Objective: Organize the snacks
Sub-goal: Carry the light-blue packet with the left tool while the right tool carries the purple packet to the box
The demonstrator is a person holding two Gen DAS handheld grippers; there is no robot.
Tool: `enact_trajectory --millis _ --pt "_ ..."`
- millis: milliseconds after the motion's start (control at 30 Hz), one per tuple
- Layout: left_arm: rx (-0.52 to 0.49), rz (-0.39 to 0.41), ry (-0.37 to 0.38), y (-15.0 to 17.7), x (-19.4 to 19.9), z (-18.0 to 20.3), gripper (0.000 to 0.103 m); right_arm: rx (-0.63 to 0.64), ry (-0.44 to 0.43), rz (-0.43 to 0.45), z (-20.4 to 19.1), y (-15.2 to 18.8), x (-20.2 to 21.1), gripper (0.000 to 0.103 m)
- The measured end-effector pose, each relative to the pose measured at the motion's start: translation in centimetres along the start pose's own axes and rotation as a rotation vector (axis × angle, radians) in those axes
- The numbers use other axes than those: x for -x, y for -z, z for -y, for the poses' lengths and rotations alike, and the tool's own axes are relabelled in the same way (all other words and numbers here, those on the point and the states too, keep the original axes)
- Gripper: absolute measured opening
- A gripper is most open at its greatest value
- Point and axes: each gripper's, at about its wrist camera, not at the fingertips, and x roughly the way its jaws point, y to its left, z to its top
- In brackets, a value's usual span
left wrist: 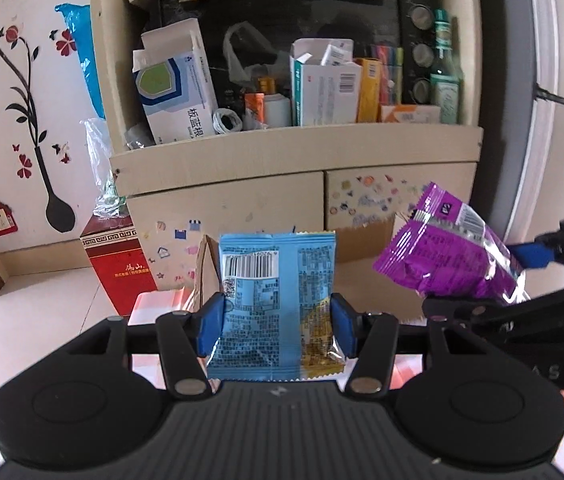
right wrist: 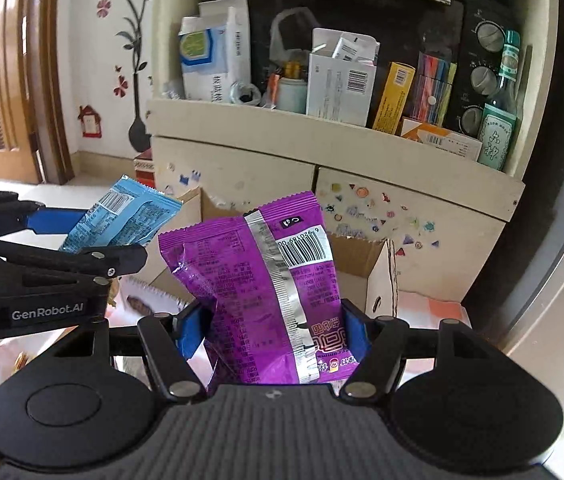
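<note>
left gripper [left wrist: 276, 320] clamps blue packet [left wrist: 274, 280] upright; right gripper [right wrist: 270, 332] clamps purple packet [right wrist: 258, 280] upright, tilted left.

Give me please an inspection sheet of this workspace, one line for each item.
Surface: a pale sheet under the grippers, mostly hidden.
Job's things: blue packet and purple packet, both held up; open cardboard box behind them.
Clutter: cabinet shelf crowded with medicine boxes and a green bottle.
Grippers: left gripper shut on the blue packet; right gripper shut on the purple packet.
Cables: nothing seen.
Surroundings: red box on the floor, wall with flower stickers, wooden door.
</note>
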Motion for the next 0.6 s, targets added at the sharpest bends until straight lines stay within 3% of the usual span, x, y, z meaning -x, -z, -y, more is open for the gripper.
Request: enact_trajectory --millis 167,433,533,600 --pt "0.036 -0.002 -0.003 -1.3 -2.3 -0.2 0.055 -0.015 0.014 0.008 0.3 -1.1 -1.4 0.074" --pt "0.124 -0.035 0.003 -2.4 -6.5 -1.2 0.055 -0.14 0.031 -0.006 2.6 -2.2 -5.3 0.074" --pt "0.139 -0.05 -0.025 -2.3 -8.0 -1.3 0.064 -0.192 0.059 0.003 3.5 -2.1 -6.5 0.076" --pt "0.16 -0.06 -0.047 -1.9 -8.4 -1.4 0.076 -0.251 0.056 -0.013 4.2 -1.8 -6.9 0.085"
